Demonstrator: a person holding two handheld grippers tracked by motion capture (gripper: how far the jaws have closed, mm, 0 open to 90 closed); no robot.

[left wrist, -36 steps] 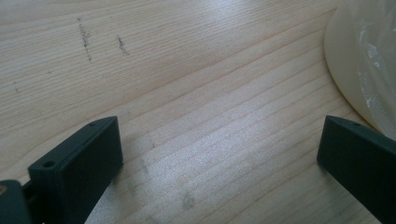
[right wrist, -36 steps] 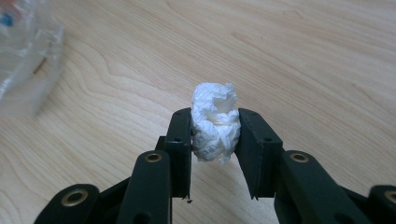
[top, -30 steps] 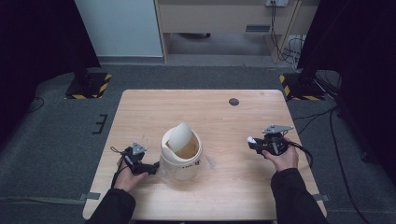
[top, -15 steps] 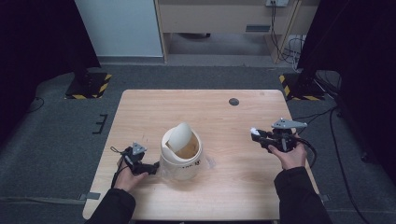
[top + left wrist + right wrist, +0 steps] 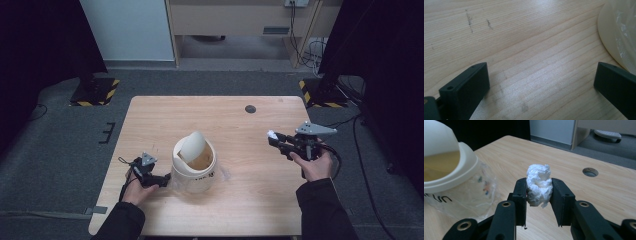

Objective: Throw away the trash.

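Holding a crumpled white paper wad (image 5: 539, 185) between the jaws of my right gripper (image 5: 274, 137), I keep it raised above the wooden table (image 5: 240, 125), well to the right of the cream bin (image 5: 194, 163). In the right gripper view the two black jaws press on the wad from both sides, its top bulging above them and a loose corner hanging below. In the high view the wad shows as a small white spot at the gripper's tip, which points toward the bin, with my right hand (image 5: 316, 164) wrapped around the body behind it.

The bin stands near the middle of the table's near half, its domed swing lid (image 5: 190, 146) tilted so that the opening faces the camera. A clear plastic liner (image 5: 477, 195) spills out around its base onto the wood.

My left gripper (image 5: 161, 180) lies low on the table just left of the bin, my left hand (image 5: 137, 187) behind it. In the left gripper view its jaws stand wide apart with bare wood between them, and the bin's pale wall (image 5: 609, 37) curves in close beside the right-hand jaw; I cannot tell whether they touch.

A dark round hole (image 5: 250, 109) sits in the tabletop near the far edge.
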